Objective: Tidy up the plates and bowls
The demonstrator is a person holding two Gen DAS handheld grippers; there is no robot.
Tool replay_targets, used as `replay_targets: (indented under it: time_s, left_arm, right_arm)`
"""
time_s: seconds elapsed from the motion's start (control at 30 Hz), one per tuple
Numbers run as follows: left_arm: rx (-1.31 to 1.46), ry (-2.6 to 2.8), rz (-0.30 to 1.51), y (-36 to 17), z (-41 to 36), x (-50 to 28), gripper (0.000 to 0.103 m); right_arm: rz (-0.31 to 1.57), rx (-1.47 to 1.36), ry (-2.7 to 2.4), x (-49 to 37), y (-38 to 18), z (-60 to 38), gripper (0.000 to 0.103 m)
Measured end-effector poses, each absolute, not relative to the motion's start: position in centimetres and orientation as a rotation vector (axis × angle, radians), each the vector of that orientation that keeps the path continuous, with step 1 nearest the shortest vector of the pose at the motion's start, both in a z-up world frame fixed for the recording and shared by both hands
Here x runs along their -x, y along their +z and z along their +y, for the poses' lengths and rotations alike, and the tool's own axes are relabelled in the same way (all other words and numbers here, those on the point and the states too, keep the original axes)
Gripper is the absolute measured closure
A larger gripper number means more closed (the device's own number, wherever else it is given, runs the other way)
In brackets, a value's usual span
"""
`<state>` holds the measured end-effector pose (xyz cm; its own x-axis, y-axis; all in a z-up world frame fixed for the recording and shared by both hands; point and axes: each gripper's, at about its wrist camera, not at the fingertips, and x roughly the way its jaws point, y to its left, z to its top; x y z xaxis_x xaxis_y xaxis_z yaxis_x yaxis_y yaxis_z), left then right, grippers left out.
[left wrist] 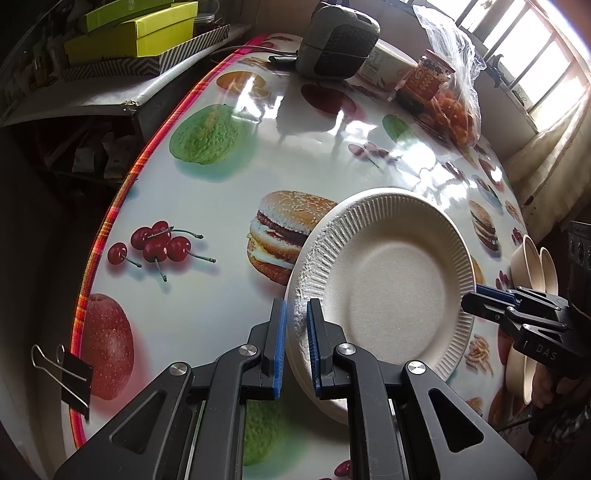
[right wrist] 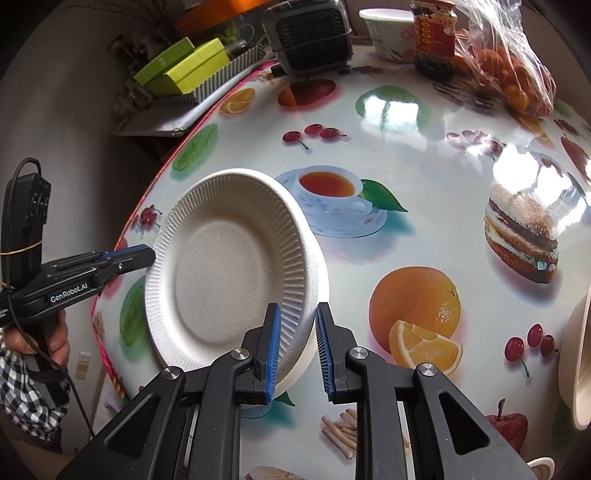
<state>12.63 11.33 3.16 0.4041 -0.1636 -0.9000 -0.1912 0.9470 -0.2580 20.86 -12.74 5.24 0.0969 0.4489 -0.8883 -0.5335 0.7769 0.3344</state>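
A white ribbed paper plate (left wrist: 388, 291) lies tilted on a second plate (left wrist: 325, 398) on the fruit-print table; both show in the right wrist view (right wrist: 229, 273). My left gripper (left wrist: 296, 347) straddles the plates' near rim, its blue pads close on either side of it. My right gripper (right wrist: 297, 350) is partly open around the opposite rim; it shows in the left wrist view (left wrist: 480, 299) at the plate's right edge. Beige bowls (left wrist: 535, 269) stand on edge at the far right, and one (right wrist: 580, 365) shows at the right wrist view's edge.
A dark heater (left wrist: 338, 40), a white tub (right wrist: 389, 33), a red-labelled jar (left wrist: 424, 79) and a bag of oranges (left wrist: 458, 107) stand at the table's far side. A binder clip (left wrist: 72, 373) grips the left edge. Green boxes (left wrist: 136, 33) sit beyond.
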Motion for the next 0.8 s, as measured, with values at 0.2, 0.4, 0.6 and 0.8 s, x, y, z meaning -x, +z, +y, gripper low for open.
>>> replay_targets:
  time_s: [0.2,0.4,0.6,0.8]
  left_arm:
    - [0.342,0.02,1.167,3.03,11.28,-12.67,0.091]
    - [0.337,0.022,1.169,3.05,11.17,-12.66,0.091]
    - [0.342,0.021,1.167,3.0,11.16,-12.65,0.09]
    - [0.341,0.025,1.165,3.06,11.15,-12.62,0.09]
  right_arm:
    - [1.282,0.079,0.727,-20.87,5.26,-12.72,0.084]
    - [1.283,0.079,0.728,-20.86,5.28,-12.72,0.084]
    - [1.281,0.077,0.727,-20.89,5.28,-12.78,0.081]
    - [1.28,0.076,0.728,-20.89,5.27,-12.81,0.08]
